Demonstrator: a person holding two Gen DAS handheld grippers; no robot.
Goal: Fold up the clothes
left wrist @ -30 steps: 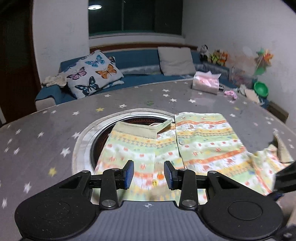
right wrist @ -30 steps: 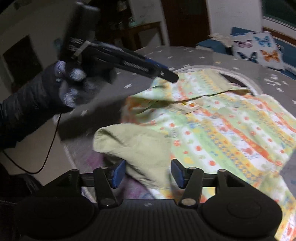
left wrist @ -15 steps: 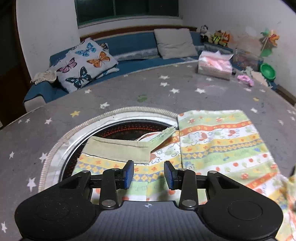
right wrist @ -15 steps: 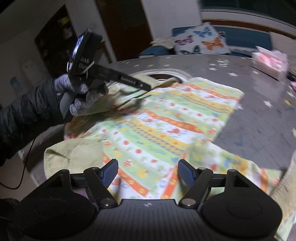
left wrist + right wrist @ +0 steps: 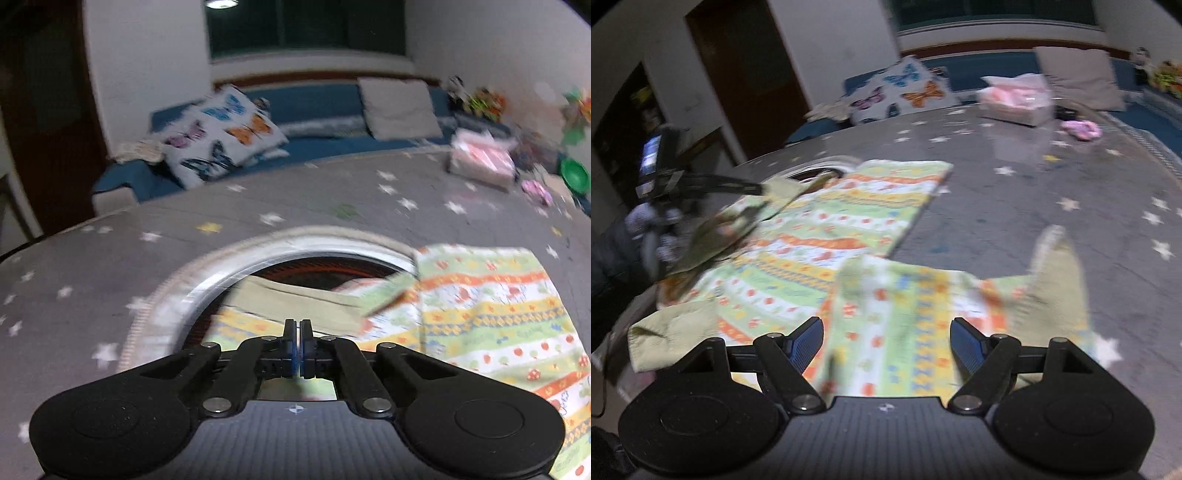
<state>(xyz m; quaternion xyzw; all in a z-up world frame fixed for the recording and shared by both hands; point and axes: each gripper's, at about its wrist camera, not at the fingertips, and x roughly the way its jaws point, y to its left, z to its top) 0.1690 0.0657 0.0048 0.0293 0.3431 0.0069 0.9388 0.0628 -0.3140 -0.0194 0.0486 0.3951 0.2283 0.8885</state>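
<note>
A child's patterned shirt (image 5: 491, 314) with green, yellow and orange stripes lies spread on the grey star-print table (image 5: 258, 206). My left gripper (image 5: 297, 349) is shut on the shirt's left front panel near the collar. In the right wrist view the left gripper (image 5: 759, 190) lifts that part of the shirt (image 5: 849, 221). My right gripper (image 5: 886, 347) is open, hovering just above a crumpled sleeve (image 5: 960, 295) with a plain green cuff (image 5: 1056, 280).
A round metal-rimmed opening (image 5: 295, 254) in the table lies under the shirt's left part. A pink tissue pack (image 5: 1015, 98) and a small pink item (image 5: 1080, 129) sit at the far side. A blue sofa with a butterfly cushion (image 5: 221, 142) stands behind.
My left gripper has shut on the shirt's left front. My right gripper has opened wider and swung right from the left cuff to the right sleeve.
</note>
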